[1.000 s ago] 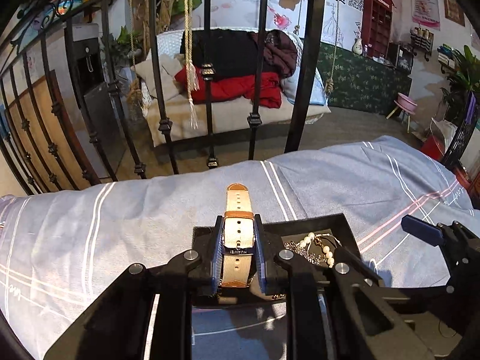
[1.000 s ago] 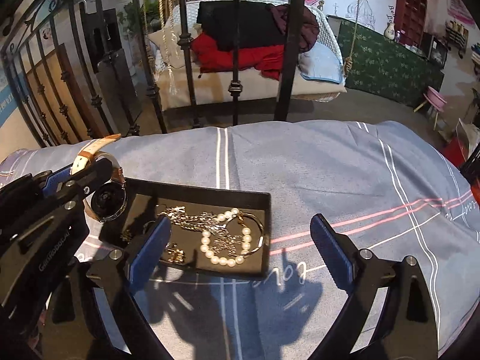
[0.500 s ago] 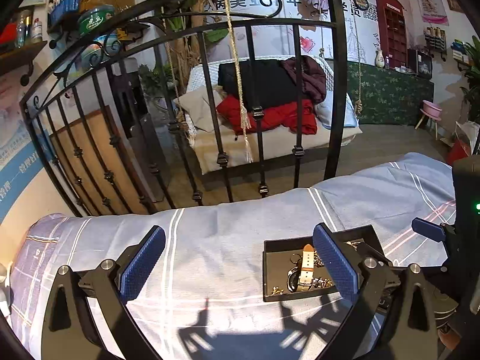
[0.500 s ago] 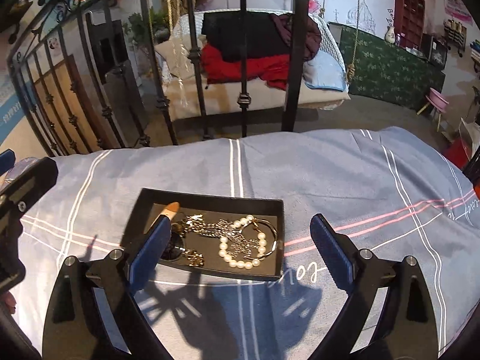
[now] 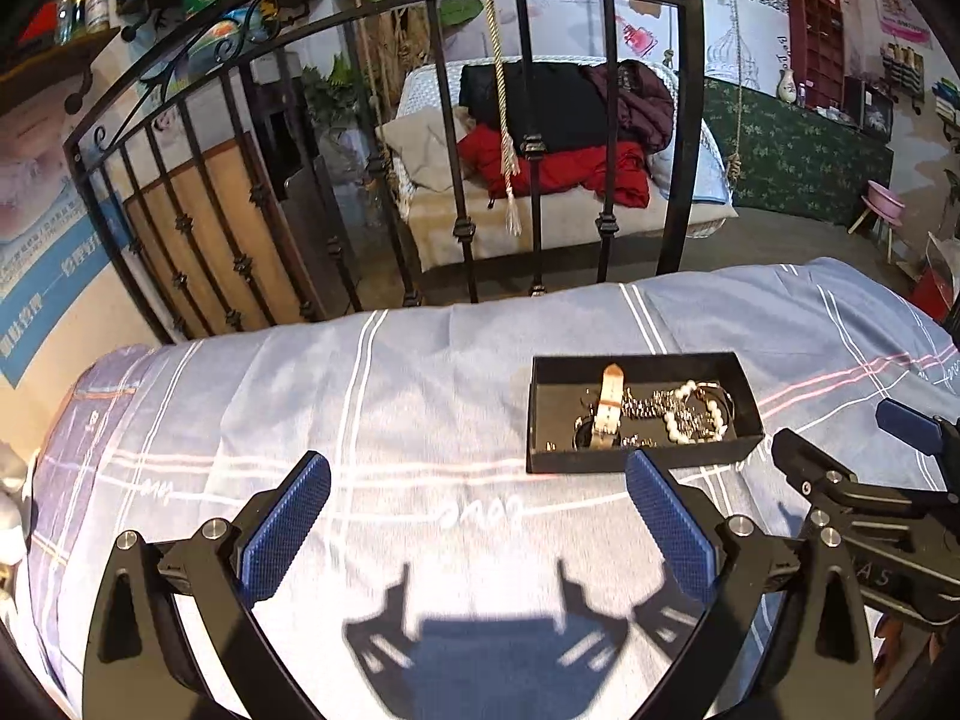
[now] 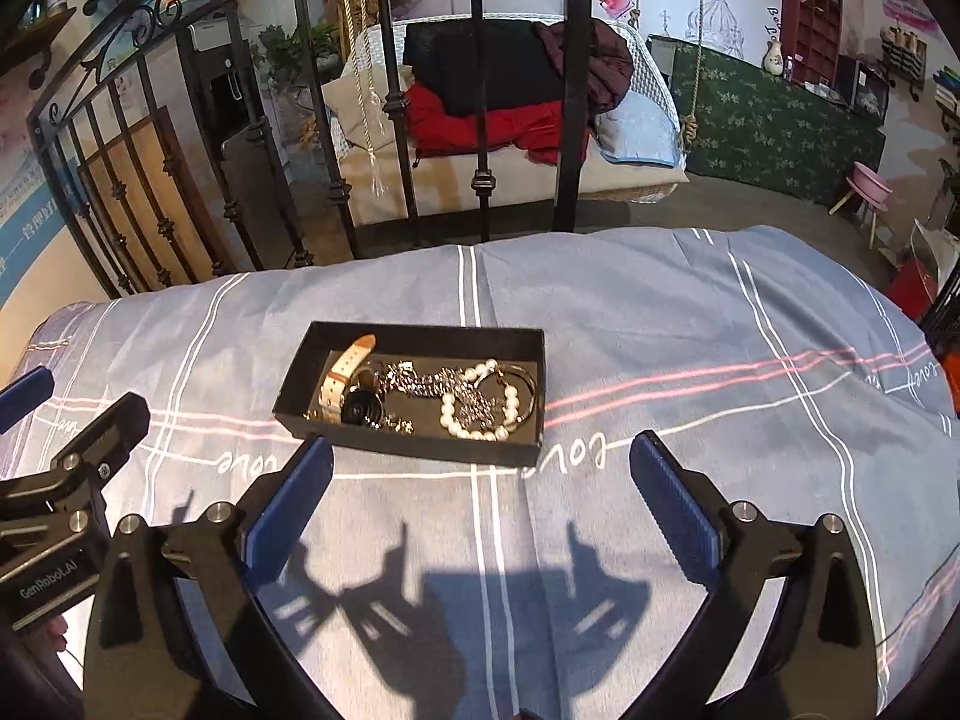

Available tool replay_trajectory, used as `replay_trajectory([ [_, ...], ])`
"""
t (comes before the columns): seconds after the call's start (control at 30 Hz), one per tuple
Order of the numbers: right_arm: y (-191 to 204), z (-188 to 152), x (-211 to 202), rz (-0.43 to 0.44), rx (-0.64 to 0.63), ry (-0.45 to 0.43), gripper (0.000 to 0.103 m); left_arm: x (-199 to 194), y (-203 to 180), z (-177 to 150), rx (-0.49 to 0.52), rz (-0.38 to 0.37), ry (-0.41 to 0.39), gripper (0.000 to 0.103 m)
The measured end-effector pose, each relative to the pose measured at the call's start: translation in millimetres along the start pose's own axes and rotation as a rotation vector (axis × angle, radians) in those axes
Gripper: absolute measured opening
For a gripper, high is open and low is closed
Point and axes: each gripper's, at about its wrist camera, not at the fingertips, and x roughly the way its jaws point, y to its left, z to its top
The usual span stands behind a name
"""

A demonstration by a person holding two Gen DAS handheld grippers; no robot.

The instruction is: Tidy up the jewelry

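Item: one shallow black tray (image 6: pixel 414 443), rectangular and open-topped, lying on the bed (image 6: pixel 690 360) near its middle, set back from the railing edge.

Contents, as we count them:
- One watch (image 6: pixel 345 381) with a pale tan strap and dark round face, lying lengthwise at the tray's left end, strap tip resting toward the far wall.
- One string of white pearls (image 6: pixel 480 405), looped, at the tray's right half.
- A tangle of silver chain (image 6: pixel 420 384) running between watch and pearls; we cannot tell how many pieces it makes.
- Small gold-toned bits by the near left corner, too small for us to name.

Bed cover: grey-blue cloth with white and pink lines.

Tools: two. The left tool (image 5: pixel 477 513) has its blue pads spread wide, holding nothing, over the bed on the near left of the tray (image 5: pixel 636 461). The right tool (image 6: pixel 480 492) is likewise spread wide and unladen, just on the near side of the tray.

Behind the bed: one black iron railing (image 6: pixel 576 90).
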Motion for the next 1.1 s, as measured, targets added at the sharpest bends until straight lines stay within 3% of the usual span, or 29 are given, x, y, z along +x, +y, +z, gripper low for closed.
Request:
replay_trajectory([
  [0.23,-5.5,-9.7,-26.1,-0.010,0.009,-0.014,0.098,-21.8,10.5,-10.3,-0.064,0.002,0.040,0.097],
  [0.47,1.1,-17.1,-43.4,-0.010,-0.010,-0.028,0.098,-42.4,12.9,-15.0,-0.055,0.025,0.018,0.097],
  [1.1,8.5,-17.5,-51.7,-0.011,-0.020,-0.039,0.098,-49.4,18.1,-15.5,-0.059,0.032,0.013,0.097],
])
